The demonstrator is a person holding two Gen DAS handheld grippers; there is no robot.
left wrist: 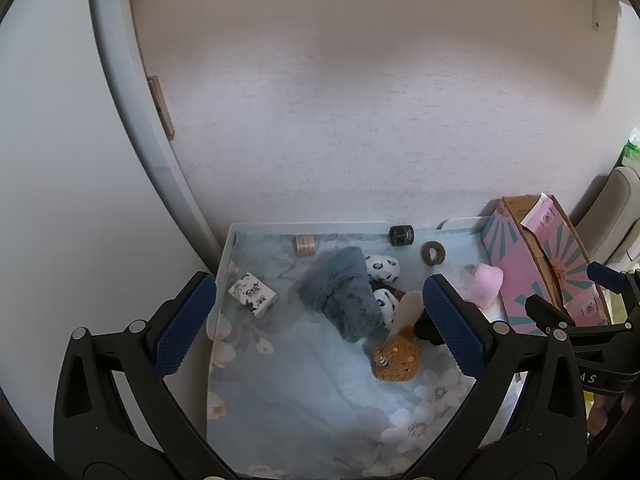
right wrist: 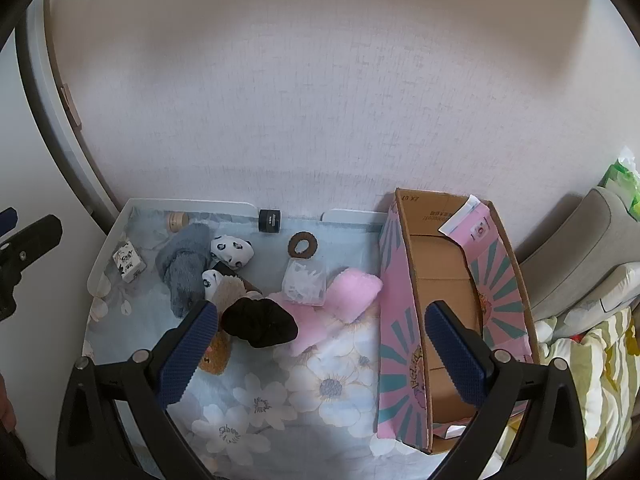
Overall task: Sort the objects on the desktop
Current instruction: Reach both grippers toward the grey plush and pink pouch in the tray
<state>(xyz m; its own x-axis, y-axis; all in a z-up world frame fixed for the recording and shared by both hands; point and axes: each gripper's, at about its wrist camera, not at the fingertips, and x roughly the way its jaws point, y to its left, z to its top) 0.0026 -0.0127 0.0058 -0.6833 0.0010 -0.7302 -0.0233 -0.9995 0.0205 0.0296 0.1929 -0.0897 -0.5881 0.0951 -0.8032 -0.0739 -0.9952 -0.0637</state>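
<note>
Both my grippers, left (left wrist: 320, 320) and right (right wrist: 322, 346), hover with jaws spread and empty; soft toys (right wrist: 224, 256) clutter the tablecloth (right wrist: 280, 400) beside the open cardboard box (right wrist: 444, 280), presumably their destination.

Left gripper (left wrist: 320, 324) fingers spread wide above grey plush (left wrist: 340, 292).

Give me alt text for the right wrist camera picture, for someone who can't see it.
The open right claw hangs above a floral blue cloth, between a black fuzzy scrunchie and an open pink cardboard box that looks mostly empty. Behind lie a pink plush pouch, a clear plastic box, a grey furry cloth and a brown ring.
</note>
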